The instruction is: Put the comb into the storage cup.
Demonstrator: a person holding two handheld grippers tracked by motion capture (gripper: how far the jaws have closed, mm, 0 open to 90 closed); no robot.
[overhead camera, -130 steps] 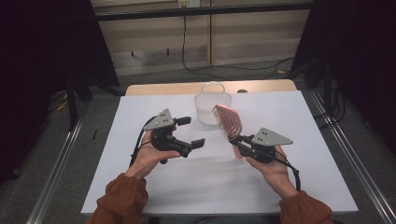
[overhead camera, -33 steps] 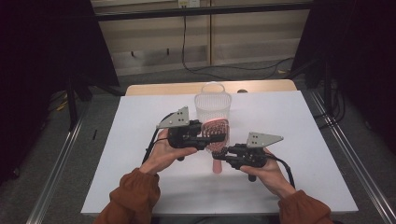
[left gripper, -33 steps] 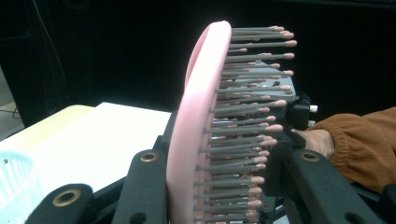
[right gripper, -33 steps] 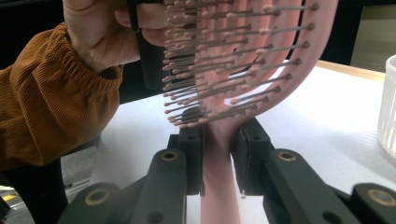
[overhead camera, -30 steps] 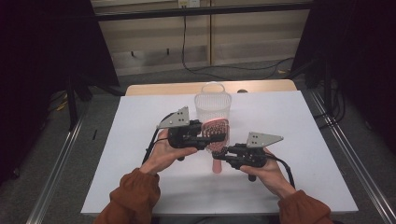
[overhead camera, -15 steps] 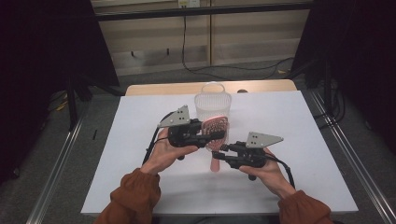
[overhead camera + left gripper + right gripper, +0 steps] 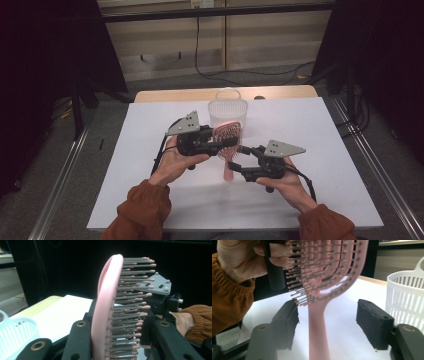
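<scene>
Unmarked, pink hairbrush (image 7: 227,141) sits clamped in left tongs (image 7: 226,143).

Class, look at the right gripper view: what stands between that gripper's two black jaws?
The pink hairbrush: its handle stands between the right gripper's jaws, which have just been opening and stand clear of it.

My pink plastic paddle hairbrush (image 7: 227,142) hung upright above the white table, head up and handle pointing straight down, just in front of the basket. Its open, vented head carried rows of grey bristles tipped in pink (image 7: 130,315), and those stood out sideways. The head's flat back and bristle tips sat pinched at mid-height, while the slim handle (image 7: 318,335) dangled free and untouched.
</scene>
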